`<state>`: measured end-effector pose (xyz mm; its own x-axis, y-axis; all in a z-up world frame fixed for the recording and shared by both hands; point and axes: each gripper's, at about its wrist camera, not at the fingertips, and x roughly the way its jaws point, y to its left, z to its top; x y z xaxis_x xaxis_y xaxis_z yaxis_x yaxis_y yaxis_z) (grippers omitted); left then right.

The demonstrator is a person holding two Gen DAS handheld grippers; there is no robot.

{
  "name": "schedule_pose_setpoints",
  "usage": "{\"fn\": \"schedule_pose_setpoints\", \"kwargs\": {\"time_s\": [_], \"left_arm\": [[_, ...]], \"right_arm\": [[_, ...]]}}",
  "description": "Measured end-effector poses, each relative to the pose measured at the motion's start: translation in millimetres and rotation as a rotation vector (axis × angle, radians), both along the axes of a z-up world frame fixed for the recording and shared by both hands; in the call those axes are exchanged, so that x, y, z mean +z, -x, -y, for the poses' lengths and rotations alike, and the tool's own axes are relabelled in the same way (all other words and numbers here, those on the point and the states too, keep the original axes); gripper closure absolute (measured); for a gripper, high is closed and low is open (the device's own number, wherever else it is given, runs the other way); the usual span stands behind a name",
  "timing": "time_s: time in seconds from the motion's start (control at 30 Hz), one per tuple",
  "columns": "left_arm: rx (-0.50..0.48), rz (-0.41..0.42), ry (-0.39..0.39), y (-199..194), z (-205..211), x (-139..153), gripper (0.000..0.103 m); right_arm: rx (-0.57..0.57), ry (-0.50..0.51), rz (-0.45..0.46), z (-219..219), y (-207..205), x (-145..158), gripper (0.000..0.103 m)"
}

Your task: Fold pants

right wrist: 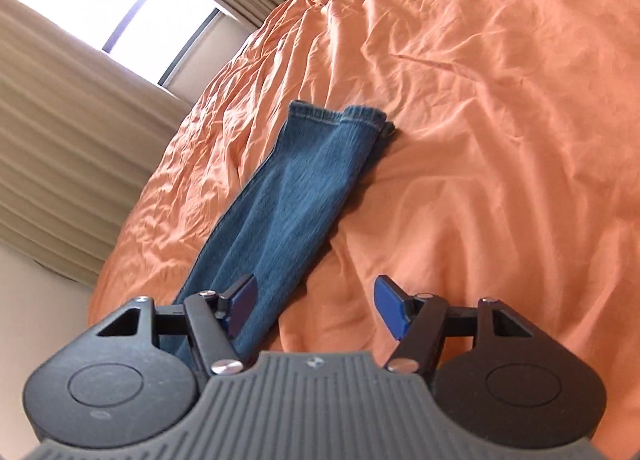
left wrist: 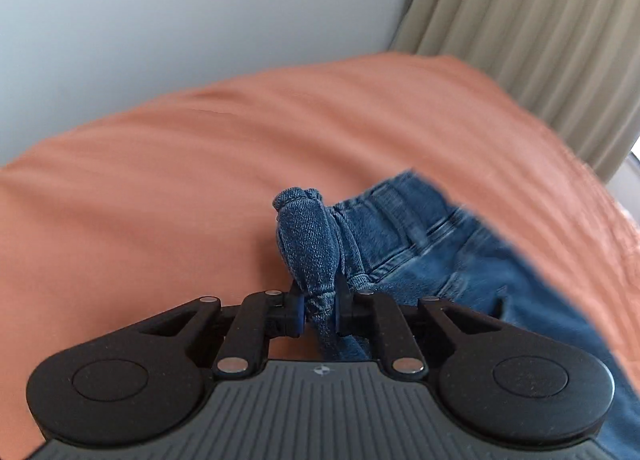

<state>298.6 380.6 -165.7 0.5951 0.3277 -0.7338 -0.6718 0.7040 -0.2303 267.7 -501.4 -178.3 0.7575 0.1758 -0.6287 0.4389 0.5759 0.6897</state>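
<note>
Left wrist view: left claw (left wrist: 319, 310) clamped tight on a bunched wad of denim at the waistband end of the pants (left wrist: 404, 227), raised off the orange bed (left wrist: 160, 163). Right wrist view: right claw (right wrist: 314, 310) spread wide, holding nothing, hovering low over the bed beside the legs of the pants (right wrist: 288, 195), stacked flat with hems far off. Probably mid-fold, waist end lifted. Next: likely carry waistband toward hems, or pinch the other waist corner. Left claw roughly level; right angled downward along the legs.
</note>
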Motion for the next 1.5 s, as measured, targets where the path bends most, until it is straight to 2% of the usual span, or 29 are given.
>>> {"fn": "schedule_pose_setpoints", "kwargs": {"time_s": [0.07,0.23,0.37,0.47,0.5,0.57,0.63,0.7,0.77,0.83,0.87,0.9,0.93,1.0,1.07,1.23,1.37,1.47,1.5], "left_arm": [[-0.014,-0.047,-0.07,-8,11,-13,0.088],[0.005,-0.138,-0.087,-30,15,-13,0.087],[0.009,-0.185,-0.118,-51,24,-16,0.087],[0.028,-0.195,-0.122,-56,29,-20,0.086],[0.038,-0.195,-0.113,-52,27,-20,0.086],[0.056,-0.194,-0.098,-55,27,-22,0.086],[0.055,-0.205,-0.109,-59,28,-25,0.086],[0.051,-0.213,-0.123,-58,28,-22,0.086],[0.049,-0.214,-0.129,-56,29,-21,0.086],[0.049,-0.208,-0.127,-54,28,-22,0.086],[0.05,-0.204,-0.125,-53,28,-22,0.086],[0.048,-0.201,-0.124,-53,28,-22,0.086],[0.045,-0.2,-0.125,-52,28,-22,0.086],[0.042,-0.197,-0.126,-52,27,-24,0.085],[0.035,-0.205,-0.135,-51,28,-23,0.085],[0.026,-0.211,-0.145,-49,29,-22,0.082],[-0.005,-0.223,-0.183,-46,29,-14,0.065],[0.027,-0.188,-0.159,-35,18,2,0.037],[0.037,-0.169,-0.16,-30,15,7,0.034]], "right_arm": [[-0.024,-0.021,0.005,17,-7,-6,0.045],[-0.048,-0.051,0.047,50,-41,-14,0.052],[-0.057,-0.039,0.028,66,-78,-26,0.06],[-0.053,-0.027,0.007,74,-98,-33,0.081],[-0.049,-0.011,0.005,74,-102,-32,0.095],[-0.021,0.018,0.007,74,-109,-25,0.101],[0.024,0.07,-0.018,70,-121,-12,0.103],[0.053,0.075,0.038,68,-130,12,0.103],[0.075,0.079,0.195,61,-131,47,0.103],[0.105,0.166,0.307,56,-126,72,0.103],[0.104,0.194,0.288,58,-125,70,0.103],[0.098,0.192,0.214,62,-128,59,0.103],[0.088,0.173,0.123,68,-130,40,0.103],[0.084,0.169,0.035,75,-126,11,0.103],[0.099,0.183,-0.008,73,-126,-9,0.103],[0.094,0.191,-0.072,74,-128,-30,0.103],[0.089,0.18,-0.119,75,-130,-35,0.103],[0.066,0.159,-0.115,75,-127,-29,0.103],[0.065,0.155,-0.109,75,-124,-25,0.094]]}}
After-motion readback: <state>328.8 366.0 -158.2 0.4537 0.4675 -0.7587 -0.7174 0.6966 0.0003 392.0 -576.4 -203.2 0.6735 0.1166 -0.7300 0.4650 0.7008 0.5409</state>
